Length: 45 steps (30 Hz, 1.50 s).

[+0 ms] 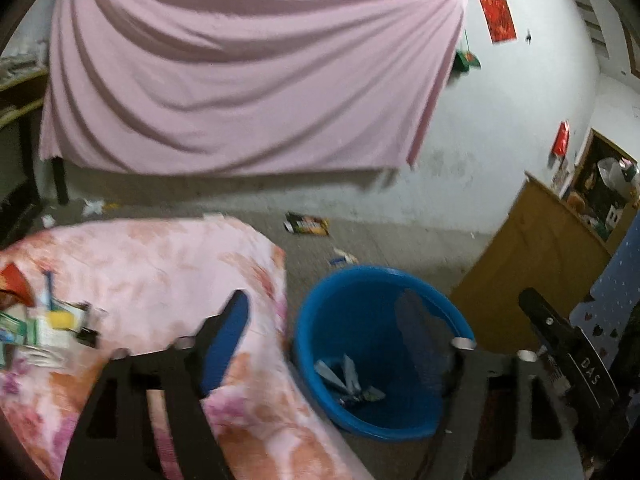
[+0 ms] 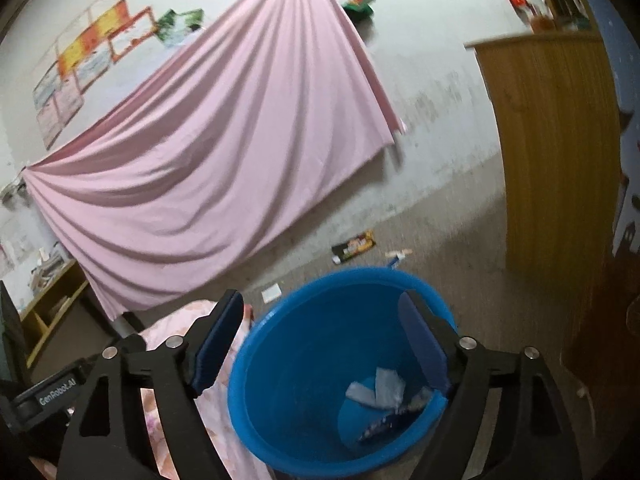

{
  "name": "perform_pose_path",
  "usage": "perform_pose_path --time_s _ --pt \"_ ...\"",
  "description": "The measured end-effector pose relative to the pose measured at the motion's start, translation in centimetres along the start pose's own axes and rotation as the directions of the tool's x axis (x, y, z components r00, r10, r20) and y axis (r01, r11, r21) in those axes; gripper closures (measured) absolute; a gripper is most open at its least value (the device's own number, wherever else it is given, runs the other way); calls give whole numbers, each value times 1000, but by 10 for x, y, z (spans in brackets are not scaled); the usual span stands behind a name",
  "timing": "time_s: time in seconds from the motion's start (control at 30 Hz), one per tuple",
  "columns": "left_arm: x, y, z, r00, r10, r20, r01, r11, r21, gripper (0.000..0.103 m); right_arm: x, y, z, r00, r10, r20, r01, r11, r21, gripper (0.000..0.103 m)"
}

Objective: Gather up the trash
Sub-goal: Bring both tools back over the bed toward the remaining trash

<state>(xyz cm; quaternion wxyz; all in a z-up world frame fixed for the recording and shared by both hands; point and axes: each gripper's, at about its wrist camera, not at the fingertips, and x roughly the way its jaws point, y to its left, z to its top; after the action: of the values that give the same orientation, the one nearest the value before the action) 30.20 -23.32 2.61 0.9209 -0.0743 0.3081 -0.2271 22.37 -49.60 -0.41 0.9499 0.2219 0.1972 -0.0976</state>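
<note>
Only the left wrist view shows table litter [image 1: 44,324]; both grippers' jaws gape empty over the bucket [image 2: 304,364].

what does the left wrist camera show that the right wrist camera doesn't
Only the left wrist view shows the trash pile on the floral cloth.
Only the right wrist view shows the row of posters on the wall.
Both show the blue bin holding scraps, the pink sheet, and a dark wrapper on the floor.
</note>
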Motion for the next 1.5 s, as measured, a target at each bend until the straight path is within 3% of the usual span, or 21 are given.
perform_pose_path --time_s 0.07,0.17,0.33,0.67,0.87,1.0,1.1,1.23,1.5 --pt "-15 9 1 998 17 62 -17 1000 0 21 -6 9 1 999 13 34 -12 1000 -24 14" --pt "-38 22 4 988 62 141 -64 998 6 3 -14 25 1 995 34 90 -28 997 -74 2" --pt "-75 49 2 951 140 276 -141 990 -14 2 -27 51 -1 976 99 193 -73 987 -140 0" --pt "-133 110 -22 874 287 393 -293 955 -46 2 -42 123 -17 902 292 318 -212 941 -263 0" --pt "-162 145 -34 821 369 435 -371 925 -84 2 -41 163 -31 868 376 322 -278 909 -311 0" --pt "-176 164 -43 802 414 430 -412 905 -104 2 -36 186 -41 859 413 301 -309 889 -337 0" --pt "-182 178 -51 798 440 412 -435 893 -112 2 -30 200 -50 861 430 270 -326 876 -357 0" --pt "-181 194 -62 804 464 371 -463 881 -99 2 -23 220 -64 868 446 218 -344 858 -382 0" --pt "-163 221 -80 846 473 246 -463 881 -101 2 4 246 -83 902 428 59 -369 836 -407 0"
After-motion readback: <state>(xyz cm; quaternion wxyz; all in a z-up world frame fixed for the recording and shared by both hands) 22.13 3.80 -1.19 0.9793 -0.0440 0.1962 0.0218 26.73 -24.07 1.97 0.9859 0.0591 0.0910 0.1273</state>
